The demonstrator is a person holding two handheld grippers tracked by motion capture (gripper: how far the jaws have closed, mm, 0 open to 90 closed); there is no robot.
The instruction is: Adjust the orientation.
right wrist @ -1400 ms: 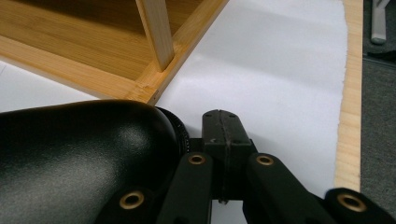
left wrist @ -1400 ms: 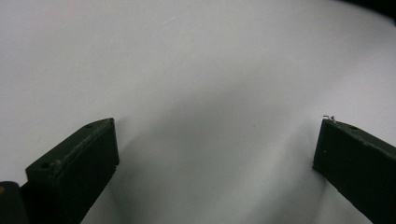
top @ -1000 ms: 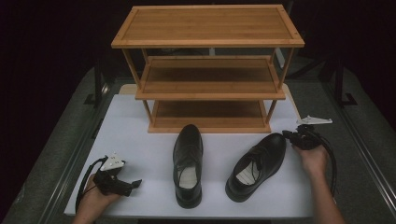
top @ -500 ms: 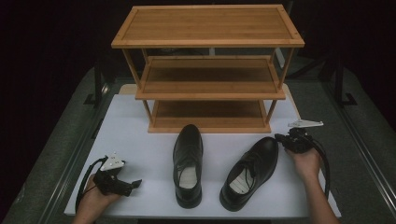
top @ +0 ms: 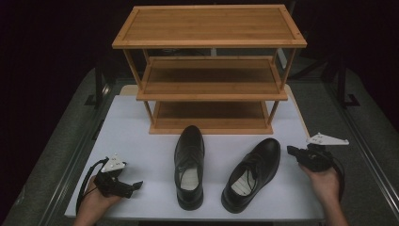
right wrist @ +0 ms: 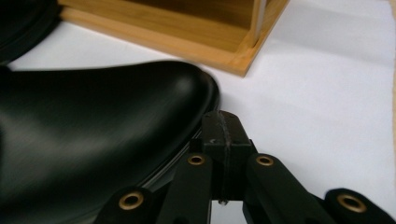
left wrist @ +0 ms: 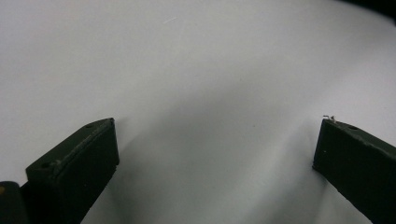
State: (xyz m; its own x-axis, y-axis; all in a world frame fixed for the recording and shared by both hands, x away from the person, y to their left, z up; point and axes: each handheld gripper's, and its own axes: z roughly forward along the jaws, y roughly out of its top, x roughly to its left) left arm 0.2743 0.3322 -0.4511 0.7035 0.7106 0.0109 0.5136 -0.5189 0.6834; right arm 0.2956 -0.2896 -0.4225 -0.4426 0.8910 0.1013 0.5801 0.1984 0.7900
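Observation:
Two black leather shoes stand on the white table (top: 141, 141) in front of a wooden rack. The left shoe (top: 189, 165) points straight at the rack. The right shoe (top: 251, 172) is angled, with its toe to the right. My right gripper (top: 291, 150) is shut and empty, its tip just right of that toe. In the right gripper view the shut jaws (right wrist: 223, 128) sit close against the sole edge of the shoe toe (right wrist: 93, 140). At the table's near left, my left gripper (top: 135, 185) is open; its jaws (left wrist: 217, 135) stand wide apart over bare table.
The three-shelf wooden rack (top: 209, 70) stands at the back of the table, shelves bare. Its bottom corner (right wrist: 243, 60) lies just beyond the right shoe's toe. The other shoe (right wrist: 23, 23) shows at the top left of the right gripper view. Dark floor surrounds the table.
The right shoe has slid left and toward the near edge, turning a little. My right gripper followed it, then drew back slightly to the right. The left gripper has stayed put.

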